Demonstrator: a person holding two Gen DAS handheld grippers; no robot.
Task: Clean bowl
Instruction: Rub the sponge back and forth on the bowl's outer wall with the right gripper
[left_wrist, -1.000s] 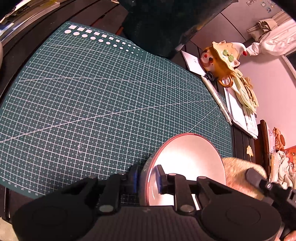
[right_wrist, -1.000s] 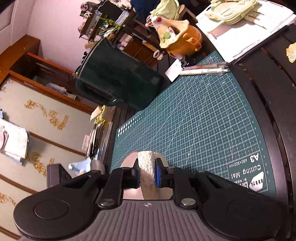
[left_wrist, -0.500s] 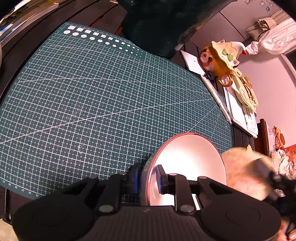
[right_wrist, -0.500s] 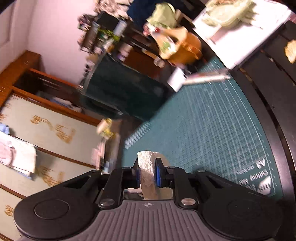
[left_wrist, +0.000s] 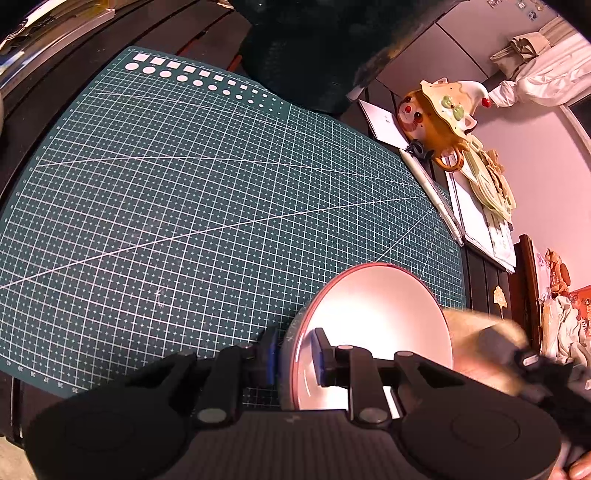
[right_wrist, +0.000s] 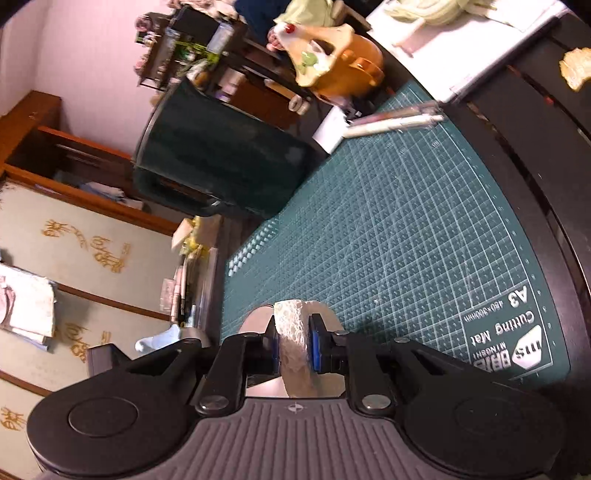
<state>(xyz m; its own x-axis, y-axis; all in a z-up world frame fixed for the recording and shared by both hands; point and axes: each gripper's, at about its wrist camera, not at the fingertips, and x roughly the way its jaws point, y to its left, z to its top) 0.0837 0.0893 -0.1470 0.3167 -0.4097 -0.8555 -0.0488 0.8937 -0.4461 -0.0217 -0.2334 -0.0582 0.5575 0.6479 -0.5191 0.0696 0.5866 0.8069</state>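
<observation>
A white bowl with a reddish rim is held tilted over the green cutting mat. My left gripper is shut on its near rim, one finger inside and one outside. In the left wrist view the right gripper appears blurred at the bowl's right edge with a pale sponge. In the right wrist view my right gripper is shut on the sponge, and the bowl shows just behind it.
A dark green pot stands at the mat's far edge. An orange figurine, pens and papers lie along the mat's right side. The dark table rim borders the mat.
The right gripper with the sponge has swung beside the bowl's right edge and is motion-blurred. The bowl and left gripper have barely moved.
</observation>
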